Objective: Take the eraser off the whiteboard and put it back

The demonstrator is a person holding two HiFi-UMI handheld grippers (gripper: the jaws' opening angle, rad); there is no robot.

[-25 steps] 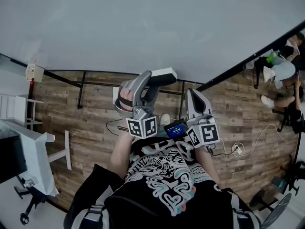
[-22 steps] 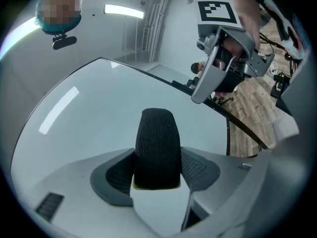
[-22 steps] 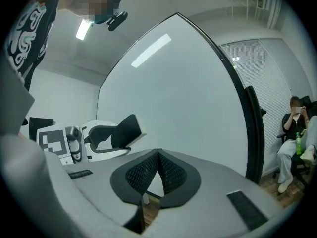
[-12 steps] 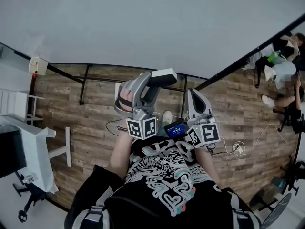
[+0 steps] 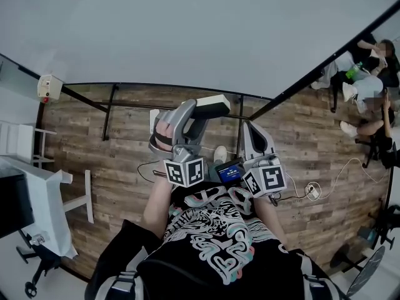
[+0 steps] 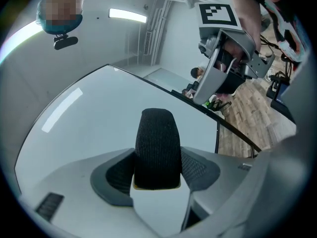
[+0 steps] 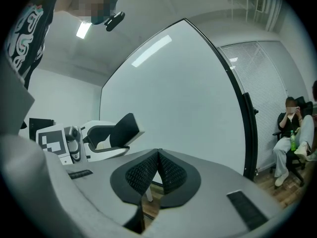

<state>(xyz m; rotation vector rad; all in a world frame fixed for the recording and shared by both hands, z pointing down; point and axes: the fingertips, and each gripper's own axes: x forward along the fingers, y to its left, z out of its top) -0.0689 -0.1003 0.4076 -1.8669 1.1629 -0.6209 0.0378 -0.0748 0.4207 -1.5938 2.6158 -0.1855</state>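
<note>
Between the jaws of the left gripper (image 6: 157, 168) the eraser (image 6: 157, 148) stays clamped, shifted slightly, clear of the whiteboard (image 6: 84, 128) ahead. Beside it the right gripper (image 7: 157, 168) stays closed, empty. Putting it back remains.

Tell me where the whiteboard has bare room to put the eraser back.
The whiteboard is bare everywhere in view, up to its black frame on the right; any patch ahead of the eraser in the left claw is free. Crowded only low down, where the shut right claw sits beside the left one, and past the frame, where people sit.
</note>
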